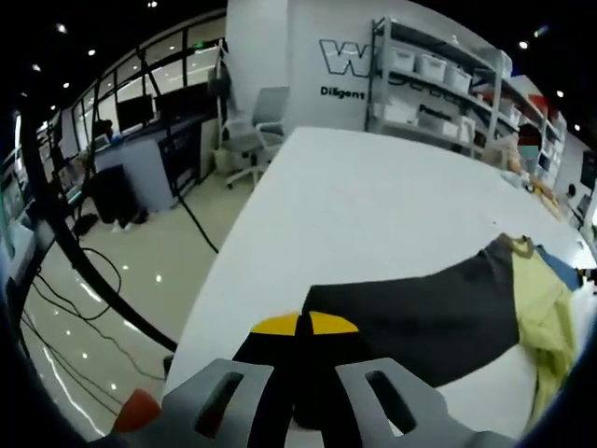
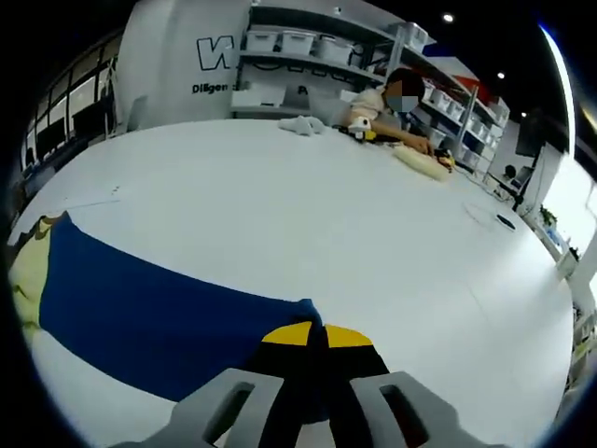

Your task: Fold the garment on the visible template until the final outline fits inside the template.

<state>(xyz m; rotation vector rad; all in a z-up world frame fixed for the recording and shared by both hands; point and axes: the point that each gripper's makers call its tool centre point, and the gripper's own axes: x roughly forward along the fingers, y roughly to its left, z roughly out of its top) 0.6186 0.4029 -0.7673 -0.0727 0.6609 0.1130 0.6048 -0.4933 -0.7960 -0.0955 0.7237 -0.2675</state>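
A garment lies on the white table (image 1: 373,205). Its dark grey part (image 1: 420,313) runs toward my left gripper (image 1: 304,324), whose yellow-tipped jaws are shut on that part's corner. Yellow-green fabric (image 1: 546,317) and a strip of blue (image 1: 560,269) lie at its far end. In the right gripper view the blue part (image 2: 149,313) spreads flat, with yellow fabric (image 2: 26,266) at its left end. My right gripper (image 2: 318,334) is shut on the blue part's near corner.
The table's left edge (image 1: 229,271) drops to a shiny floor with cables. An office chair (image 1: 250,140) and shelves with bins (image 1: 438,84) stand beyond the table. A person (image 2: 387,117) works at the far side, near small objects (image 2: 424,161).
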